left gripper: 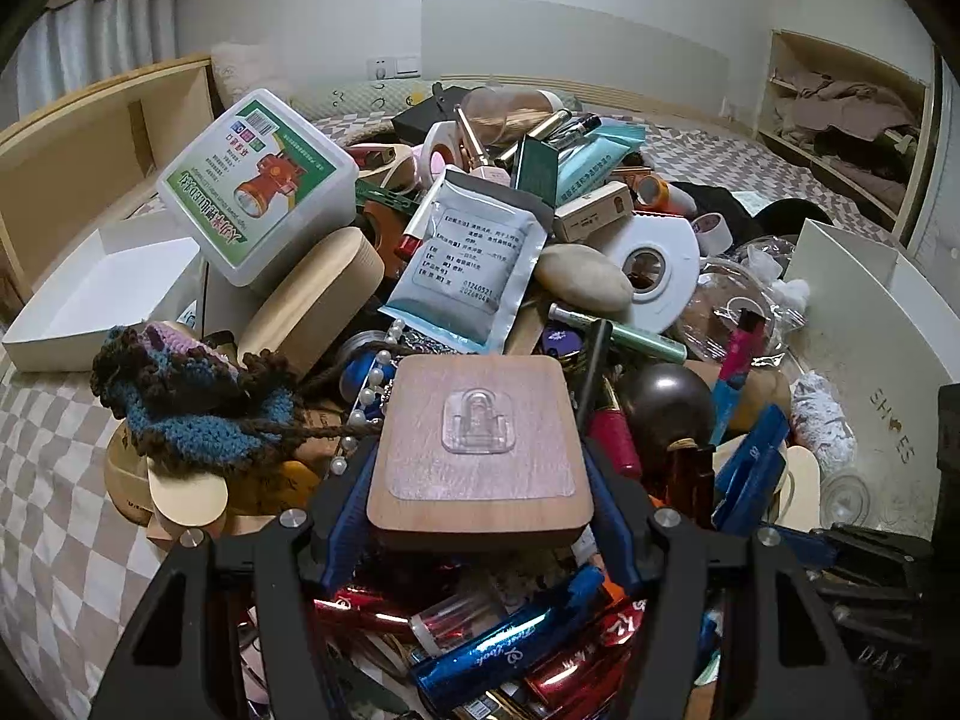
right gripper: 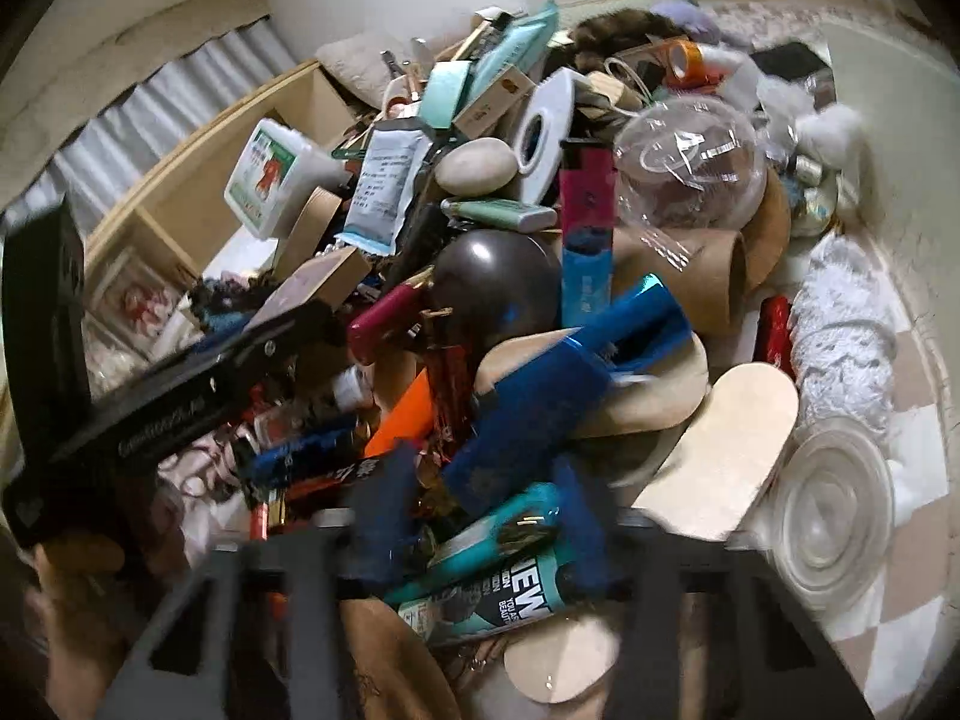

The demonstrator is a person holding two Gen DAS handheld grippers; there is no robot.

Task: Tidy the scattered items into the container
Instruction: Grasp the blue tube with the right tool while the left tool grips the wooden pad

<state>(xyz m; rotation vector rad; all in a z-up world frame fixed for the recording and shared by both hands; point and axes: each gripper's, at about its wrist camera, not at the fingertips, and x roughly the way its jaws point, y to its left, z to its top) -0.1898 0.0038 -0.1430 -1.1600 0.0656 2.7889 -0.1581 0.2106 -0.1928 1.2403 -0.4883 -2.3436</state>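
My left gripper (left gripper: 480, 468) is shut on a square wooden block (left gripper: 480, 450) with a clear adhesive hook on top, held above a big pile of small items (left gripper: 510, 228). The same gripper and block show in the right wrist view (right gripper: 318, 282) at left. My right gripper (right gripper: 480, 516) hovers low over the pile, its blue fingers on either side of a teal tube (right gripper: 498, 564); the view is blurred, and I cannot tell whether it grips. An open white box (left gripper: 102, 294) lies at the left on the bed. A white shoe-box lid (left gripper: 870, 348) stands at the right.
The pile holds a white plastic case (left gripper: 258, 186), a tape roll (left gripper: 648, 264), a stone (left gripper: 582, 276), a dark ball (left gripper: 669, 402) and a crochet pouch (left gripper: 192, 396). A clear round lid (right gripper: 834, 510) lies on the checked bedspread (left gripper: 54, 480). A wooden headboard shelf (left gripper: 90, 144) stands at left.
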